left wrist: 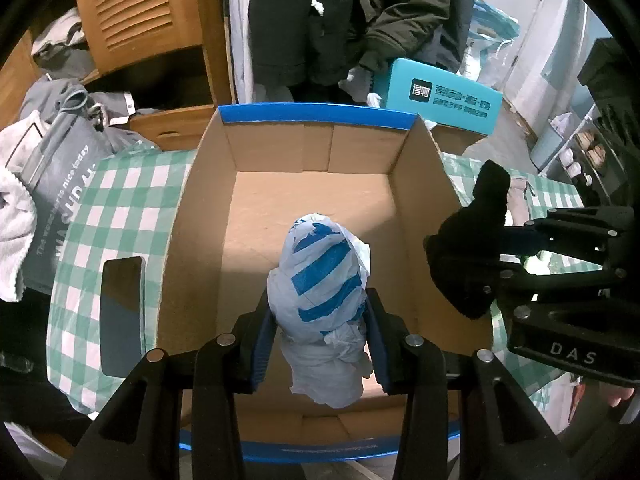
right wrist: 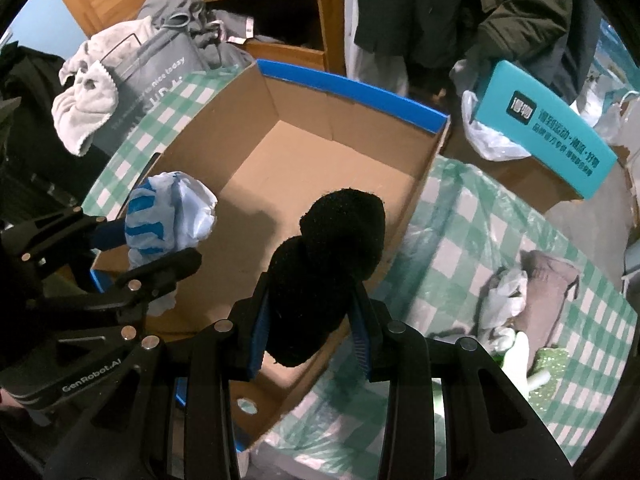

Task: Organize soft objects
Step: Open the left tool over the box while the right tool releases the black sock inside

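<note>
So the white-and-blue plastic bag bundle [left wrist: 320, 296] sits bottom centre of the left wrist view, squeezed between the blue pads of the left gripper [left wrist: 318, 344], which is clamped right on it, hanging over the inside of the open cardboard box [left wrist: 200, 216] (brown inside, blue strip along the rim). The box floor looks bare under it. Over in the right wrist view, the black fuzzy soft thing [right wrist: 320, 276] fills the middle of the frame, and the right gripper [right wrist: 308, 340] is closed on its lower half, held above the box's near right wall. Can't really tell if it's a sock, a hat or a plush. The box sits on a green-and-white checked tablecloth [right wrist: 500, 216]. Lower right of that view there's a small heap of a grey cloth and crumpled plastic [right wrist: 520, 296] on the cloth. A teal box with printed text [right wrist: 548, 128] is upper right, and a grey tote bag with a white towel [right wrist: 88, 108] draped on it sits upper left.
</note>
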Demonstrator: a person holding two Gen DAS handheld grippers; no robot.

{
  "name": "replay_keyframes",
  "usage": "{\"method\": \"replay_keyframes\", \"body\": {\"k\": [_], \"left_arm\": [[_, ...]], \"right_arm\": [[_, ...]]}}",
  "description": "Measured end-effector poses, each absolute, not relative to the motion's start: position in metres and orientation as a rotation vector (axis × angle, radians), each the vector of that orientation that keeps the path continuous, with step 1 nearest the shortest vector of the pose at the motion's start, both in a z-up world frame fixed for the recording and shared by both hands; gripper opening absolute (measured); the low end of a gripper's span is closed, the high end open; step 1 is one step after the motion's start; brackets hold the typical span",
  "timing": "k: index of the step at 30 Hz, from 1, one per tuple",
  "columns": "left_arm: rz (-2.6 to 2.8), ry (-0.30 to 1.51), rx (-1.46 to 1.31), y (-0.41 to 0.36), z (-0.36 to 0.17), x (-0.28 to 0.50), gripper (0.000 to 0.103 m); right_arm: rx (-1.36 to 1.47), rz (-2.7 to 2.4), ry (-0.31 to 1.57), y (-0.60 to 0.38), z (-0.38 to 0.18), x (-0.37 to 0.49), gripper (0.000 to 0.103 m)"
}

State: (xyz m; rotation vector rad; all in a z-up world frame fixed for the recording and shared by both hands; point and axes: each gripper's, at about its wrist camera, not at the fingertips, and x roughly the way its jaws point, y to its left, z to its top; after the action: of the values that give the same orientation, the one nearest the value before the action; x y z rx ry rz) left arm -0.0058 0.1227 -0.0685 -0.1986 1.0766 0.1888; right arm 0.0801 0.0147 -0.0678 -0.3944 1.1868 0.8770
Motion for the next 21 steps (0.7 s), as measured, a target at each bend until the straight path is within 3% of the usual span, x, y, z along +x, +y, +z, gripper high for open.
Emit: {"method": "replay_keyframes", "body": {"k": [6,8,10,21], "left_arm": [[0.215,1.095,-0.178,0.124,-0.072,-0.005,0.046],[0.221,1.098,-0.172,0.124,-0.072,-0.005,0.047],[0.224,1.1,-0.173,0.125,-0.072,-0.006,0.055],[0.215,1.079,-0.179,0.119,-0.067,-0.005,0.069]], "right_arm": [[-0.395,0.894,1.2,0.021,-0.07,0.079,0.038],[-0.4,0.89,1.201,0.022,-0.071,0.079,0.047],[-0.399,0.88,1.192,0.019,-0.07,0.081,0.059],[-0.351,0.816,1.171,-0.004,-0.061,0.093,0.065]]}}
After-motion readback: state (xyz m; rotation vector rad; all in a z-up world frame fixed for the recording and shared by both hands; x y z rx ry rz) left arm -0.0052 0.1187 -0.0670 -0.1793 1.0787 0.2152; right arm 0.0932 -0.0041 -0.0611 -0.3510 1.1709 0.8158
